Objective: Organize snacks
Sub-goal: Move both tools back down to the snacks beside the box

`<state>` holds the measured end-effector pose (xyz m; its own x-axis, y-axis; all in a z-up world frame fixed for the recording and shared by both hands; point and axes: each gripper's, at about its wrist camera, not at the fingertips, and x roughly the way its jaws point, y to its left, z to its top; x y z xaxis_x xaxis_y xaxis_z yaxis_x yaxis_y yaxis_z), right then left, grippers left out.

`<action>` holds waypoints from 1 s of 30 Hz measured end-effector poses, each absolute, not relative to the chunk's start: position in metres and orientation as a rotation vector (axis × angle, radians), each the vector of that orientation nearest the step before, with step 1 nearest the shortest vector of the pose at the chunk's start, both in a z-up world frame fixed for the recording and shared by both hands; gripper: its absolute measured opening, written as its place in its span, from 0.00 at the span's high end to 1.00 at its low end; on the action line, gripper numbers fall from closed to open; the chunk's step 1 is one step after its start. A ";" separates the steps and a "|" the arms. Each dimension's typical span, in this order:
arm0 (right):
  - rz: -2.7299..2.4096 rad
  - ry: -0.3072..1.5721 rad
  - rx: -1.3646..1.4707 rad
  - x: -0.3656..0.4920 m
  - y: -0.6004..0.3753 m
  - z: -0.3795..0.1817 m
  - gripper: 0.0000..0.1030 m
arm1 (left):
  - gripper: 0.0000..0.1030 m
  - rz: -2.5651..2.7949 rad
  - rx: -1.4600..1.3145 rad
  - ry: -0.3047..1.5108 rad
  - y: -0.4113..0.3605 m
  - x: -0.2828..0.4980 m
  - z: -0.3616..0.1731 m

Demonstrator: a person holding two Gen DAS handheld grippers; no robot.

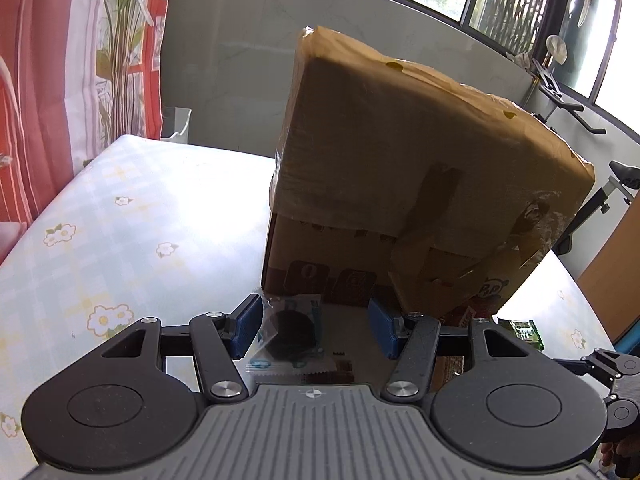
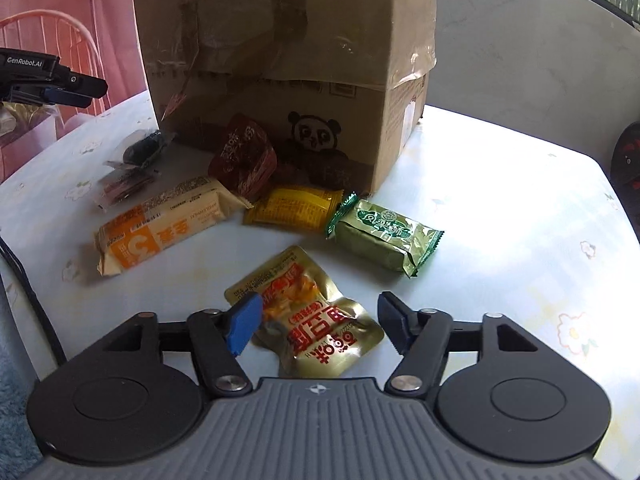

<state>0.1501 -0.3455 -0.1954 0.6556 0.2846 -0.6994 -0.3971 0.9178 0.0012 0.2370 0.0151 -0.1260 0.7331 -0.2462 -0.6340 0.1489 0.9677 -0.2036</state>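
Right wrist view, nearest first: the right gripper (image 2: 318, 326) is spread wide with nothing clamped, its blue pads (image 2: 243, 328) on either side of a gold snack pouch (image 2: 316, 320) with red lettering that lies flat on the floral tablecloth (image 2: 500, 208); whether either pad touches the pouch cannot be told. Beyond it sit a green wrapped snack (image 2: 384, 240), a yellow packet (image 2: 298, 210) touching the green one's end, and a long cream-and-orange biscuit pack (image 2: 160, 224) to the left. A dark red pouch (image 2: 244, 158) leans at the foot of the cardboard box (image 2: 288, 48), which stands upright on the table with a panda printed on its side. Off to the left lie a small clear packet with a dark round snack (image 2: 144, 146) and another small wrapper (image 2: 122, 186) just beside it

Left wrist view: the left gripper (image 1: 316, 328) is likewise wide open and empty, hovering over the clear packet with the dark round snack (image 1: 288, 332), which lies between its fingers close to the base of the box (image 1: 400, 160). A green wrapper edge (image 1: 524, 332) shows to the right, and a red floral curtain (image 1: 60, 80) hangs behind the table
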 end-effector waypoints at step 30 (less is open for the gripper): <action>0.424 0.785 -0.144 0.161 -0.346 -0.192 0.23 | 0.41 -0.201 -0.163 0.751 0.007 0.225 -0.136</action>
<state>0.1613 -0.3457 -0.1920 0.6285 0.3160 -0.7107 -0.4219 0.9062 0.0299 0.2252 0.0072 -0.1358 0.7136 -0.2386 -0.6586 0.1227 0.9683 -0.2178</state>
